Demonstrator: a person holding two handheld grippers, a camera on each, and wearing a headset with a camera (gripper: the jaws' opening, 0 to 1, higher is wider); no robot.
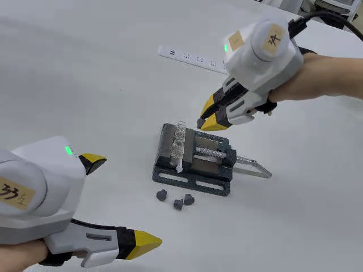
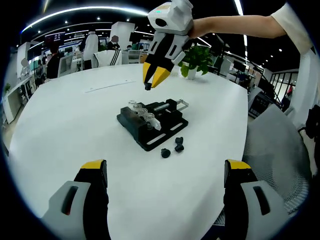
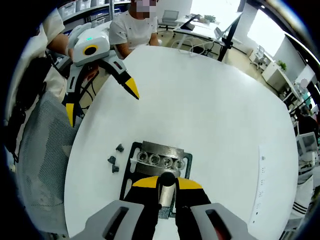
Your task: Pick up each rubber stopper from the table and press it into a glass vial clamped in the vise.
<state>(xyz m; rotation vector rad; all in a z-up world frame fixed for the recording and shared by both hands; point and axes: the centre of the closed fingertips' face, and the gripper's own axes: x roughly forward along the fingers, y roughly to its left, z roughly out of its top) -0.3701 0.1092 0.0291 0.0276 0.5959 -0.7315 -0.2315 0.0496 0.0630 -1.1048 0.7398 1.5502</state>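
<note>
Now the right gripper [image 1: 207,122], jaws pinching a rubber stopper [image 3: 167,178], hangs above the vials [image 3: 159,160]; left gripper [image 2: 165,166] gapes.

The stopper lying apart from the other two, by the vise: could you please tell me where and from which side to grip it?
Across its round sides, I think, coming straight down with the open left tool. The stopper sits low on the table, with bare space around it and the vise close behind.
</note>
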